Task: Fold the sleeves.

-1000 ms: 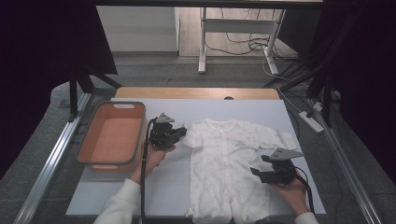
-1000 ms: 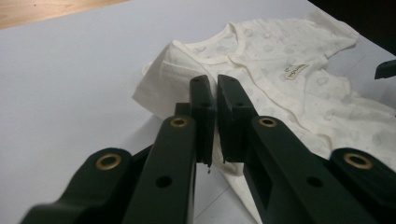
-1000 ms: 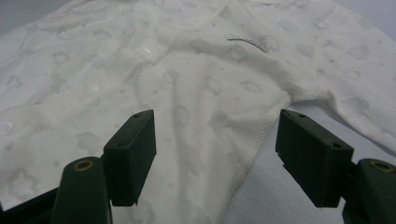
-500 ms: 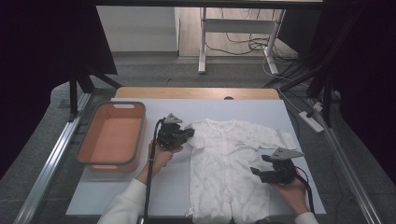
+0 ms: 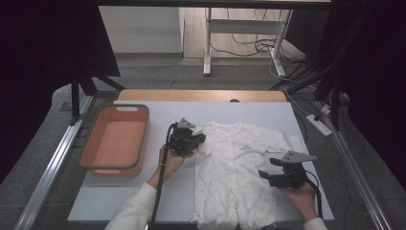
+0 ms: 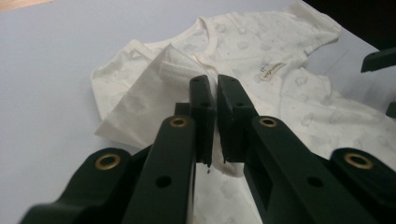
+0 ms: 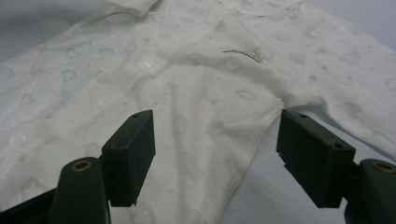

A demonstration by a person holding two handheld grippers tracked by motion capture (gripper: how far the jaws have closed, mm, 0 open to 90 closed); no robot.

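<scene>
1. a white baby garment [image 5: 239, 167] is spread flat on the pale worktop [image 5: 124, 191], its neck toward the far edge and its legs toward the person.
2. the left claw [image 5: 200, 139] is seen in the high view at the garment's left sleeve, held by the person's left hand [image 5: 170, 160].
3. in the left gripper view, the left claw [image 6: 215, 93] is pressed nearly closed on a fold of the sleeve [image 6: 154, 98], and the cloth is pinched between the two black jaws and lifted off the worktop into a tented flap.
4. a small label [image 6: 272, 71] is seen on the garment's chest beyond the jaws.
5. the right claw [image 5: 263, 175] is held by the right hand [image 5: 299, 196] at the garment's right side, near the waist.
6. in the right gripper view, the right claw [image 7: 217, 149] is spread wide, nothing being gripped; the hem at the garment's side [image 7: 254, 140] is seen between the jaws, with the left jaw over the cloth and the right jaw over bare worktop.
7. an orange bin [image 5: 91, 163] is placed on the worktop left of the garment, apart from it.
</scene>
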